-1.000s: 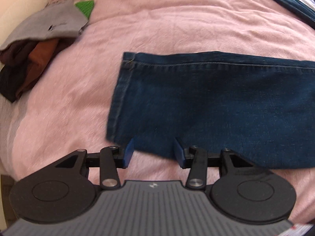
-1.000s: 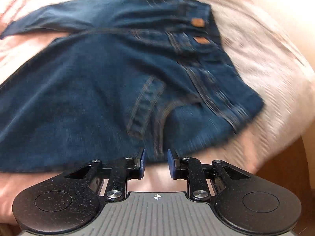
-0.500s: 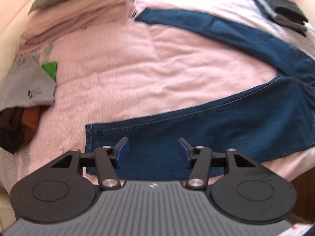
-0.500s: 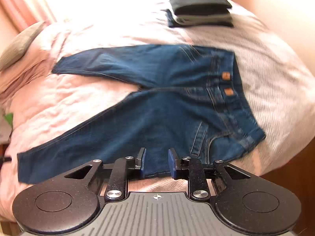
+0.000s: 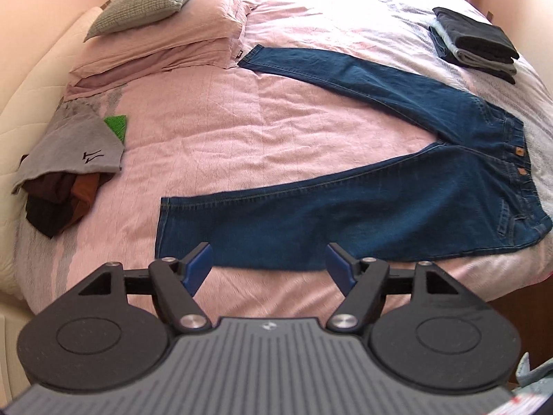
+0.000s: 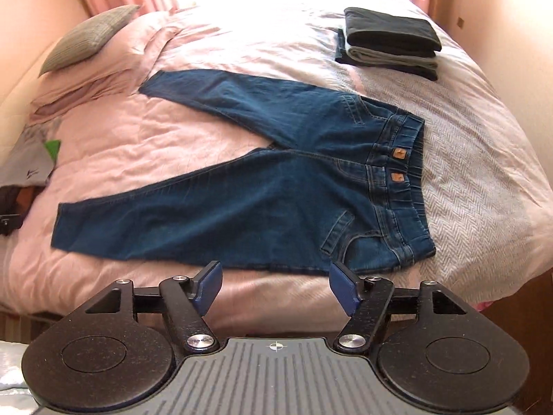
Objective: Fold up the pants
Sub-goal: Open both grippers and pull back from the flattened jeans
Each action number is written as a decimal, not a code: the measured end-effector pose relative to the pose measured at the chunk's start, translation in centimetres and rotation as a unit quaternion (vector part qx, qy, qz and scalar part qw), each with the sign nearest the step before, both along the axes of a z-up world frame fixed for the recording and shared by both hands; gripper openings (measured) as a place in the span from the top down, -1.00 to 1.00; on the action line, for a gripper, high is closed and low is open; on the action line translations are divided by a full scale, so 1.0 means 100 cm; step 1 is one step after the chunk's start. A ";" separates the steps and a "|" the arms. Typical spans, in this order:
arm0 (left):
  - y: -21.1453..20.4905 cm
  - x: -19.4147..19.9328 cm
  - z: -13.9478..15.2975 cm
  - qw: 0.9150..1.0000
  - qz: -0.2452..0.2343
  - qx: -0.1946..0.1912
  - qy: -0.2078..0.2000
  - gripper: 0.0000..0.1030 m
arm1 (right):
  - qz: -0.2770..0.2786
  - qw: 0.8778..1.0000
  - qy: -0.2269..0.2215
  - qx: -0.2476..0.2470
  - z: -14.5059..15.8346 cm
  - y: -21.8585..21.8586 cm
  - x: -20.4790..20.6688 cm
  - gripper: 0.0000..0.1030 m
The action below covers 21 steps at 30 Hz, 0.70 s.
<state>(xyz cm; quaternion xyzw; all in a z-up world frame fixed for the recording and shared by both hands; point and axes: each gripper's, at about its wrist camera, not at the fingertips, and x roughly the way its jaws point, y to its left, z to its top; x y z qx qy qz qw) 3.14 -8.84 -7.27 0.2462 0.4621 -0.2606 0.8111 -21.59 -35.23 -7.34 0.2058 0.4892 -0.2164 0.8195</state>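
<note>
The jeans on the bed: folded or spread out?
Spread out: the jeans lie flat on the bed, both legs splayed apart, unfolded.

Dark clothes (image 5: 55, 204) half hidden under grey garment (image 5: 74, 152).

The pants (image 6: 262, 190) are laid flat on the bed (image 6: 484, 173), waistband to the right, legs spread leftward in a V. A folded stack (image 6: 390, 41) is placed behind the waistband (well apart). A loose clothing heap (image 5: 69, 173) is located at the left edge, with pillows (image 5: 152, 31) positioned behind it.
</note>
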 end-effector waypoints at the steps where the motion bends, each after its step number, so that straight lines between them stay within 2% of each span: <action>1: 0.001 -0.008 0.004 1.000 0.003 -0.003 0.000 -0.34 | 0.008 1.000 0.000 -0.002 0.002 0.001 -0.004 -0.28; 9: 0.008 -0.061 0.024 1.000 0.012 -0.018 -0.013 -0.34 | 0.042 0.999 -0.002 -0.010 0.010 0.009 -0.030 -0.29; 12: 0.011 -0.075 0.028 0.999 0.016 -0.014 -0.024 -0.41 | 0.054 0.999 -0.003 -0.010 0.010 0.012 -0.036 -0.29; 21: 0.023 -0.099 0.033 0.999 0.024 -0.012 -0.035 -0.42 | 0.073 0.997 -0.006 -0.011 0.009 0.019 -0.048 -0.30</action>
